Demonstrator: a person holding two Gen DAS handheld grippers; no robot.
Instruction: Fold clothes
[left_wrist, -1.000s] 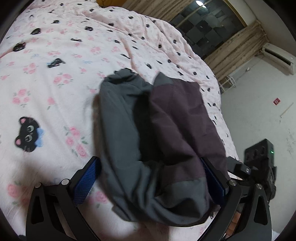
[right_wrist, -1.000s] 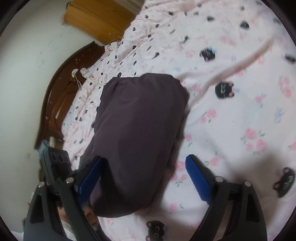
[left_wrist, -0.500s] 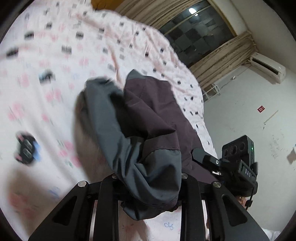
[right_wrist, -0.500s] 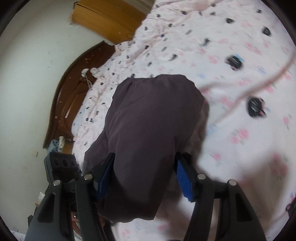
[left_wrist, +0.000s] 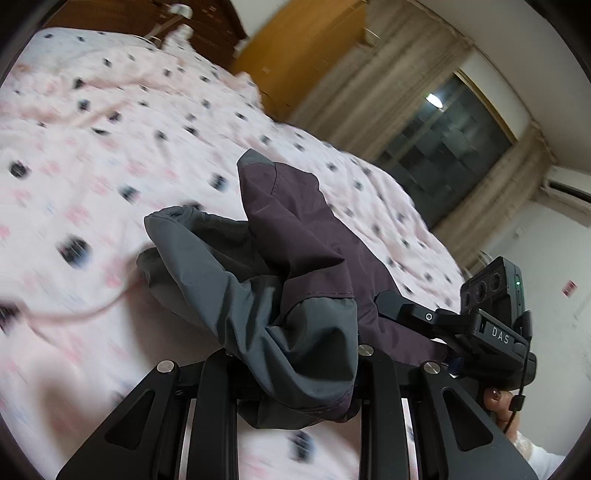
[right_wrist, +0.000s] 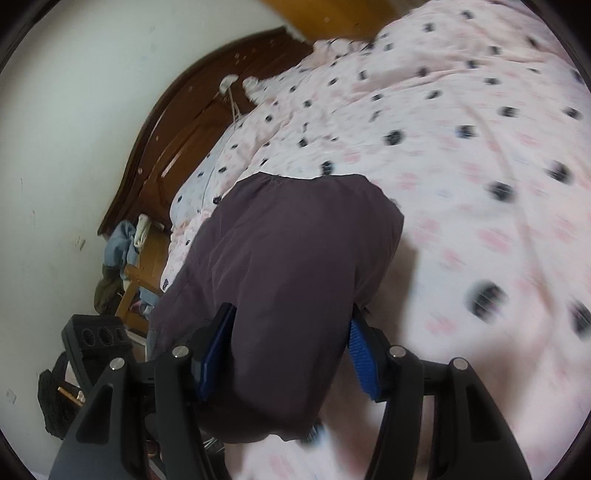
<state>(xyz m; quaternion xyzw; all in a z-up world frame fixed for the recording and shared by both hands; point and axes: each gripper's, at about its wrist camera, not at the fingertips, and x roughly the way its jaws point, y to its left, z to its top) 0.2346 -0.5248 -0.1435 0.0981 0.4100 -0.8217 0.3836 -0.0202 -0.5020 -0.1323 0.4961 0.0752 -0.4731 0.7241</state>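
A folded garment (left_wrist: 295, 266), purple with dark grey panels, hangs bunched above the pink patterned bed cover (left_wrist: 110, 147). My left gripper (left_wrist: 295, 365) is shut on its near grey end, and the cloth drapes over both fingers and hides the pads. In the right wrist view the purple bundle (right_wrist: 295, 258) fills the gap of my right gripper (right_wrist: 291, 332). Its jaws are closing, and the blue pads (right_wrist: 360, 354) press the cloth from both sides. The right gripper's black housing (left_wrist: 495, 332) shows beside the garment in the left wrist view, with a hand (left_wrist: 498, 402) under it.
The bed cover (right_wrist: 480, 147) spreads wide beyond the garment. A dark wooden headboard (right_wrist: 177, 140) stands against the white wall, with a heap of clothes (right_wrist: 122, 251) beside the bed. Curtains and a dark window (left_wrist: 443, 147) lie past the bed's far side.
Both grippers have closed on the garment, which lay flat on the bed, and lifted it. The cloth has bunched up, and both views have swung toward the headboard.
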